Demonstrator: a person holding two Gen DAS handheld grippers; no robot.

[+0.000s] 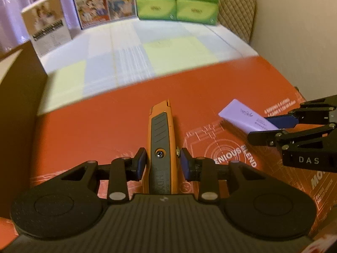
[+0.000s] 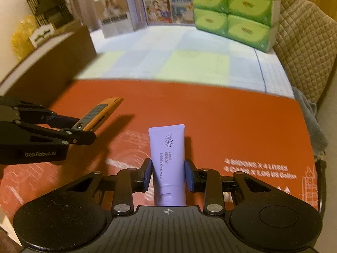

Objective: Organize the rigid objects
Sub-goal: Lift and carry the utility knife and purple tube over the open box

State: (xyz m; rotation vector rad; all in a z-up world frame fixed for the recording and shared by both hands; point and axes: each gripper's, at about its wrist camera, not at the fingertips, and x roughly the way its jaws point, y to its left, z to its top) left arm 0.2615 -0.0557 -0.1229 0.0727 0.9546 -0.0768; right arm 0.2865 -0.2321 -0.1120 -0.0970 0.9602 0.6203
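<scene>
An orange and grey utility knife [image 1: 161,139] sits between the blue pads of my left gripper [image 1: 162,164], which is shut on its handle above a red cardboard box [image 1: 94,130]. The knife also shows in the right wrist view [image 2: 99,113], with the left gripper [image 2: 71,126] at the left. My right gripper [image 2: 168,174] is shut on a lilac tube [image 2: 168,158] with dark Chinese writing, above the same red box [image 2: 231,126]. In the left wrist view the tube [image 1: 246,118] and the right gripper [image 1: 271,129] are at the right.
A checked mat [image 1: 147,59] lies beyond the red box. Green tissue packs [image 2: 233,8], a printed carton [image 2: 166,6] and a white box [image 1: 47,23] stand at the back. A brown box [image 2: 48,63] is at the left, a quilted cushion [image 2: 305,42] at the right.
</scene>
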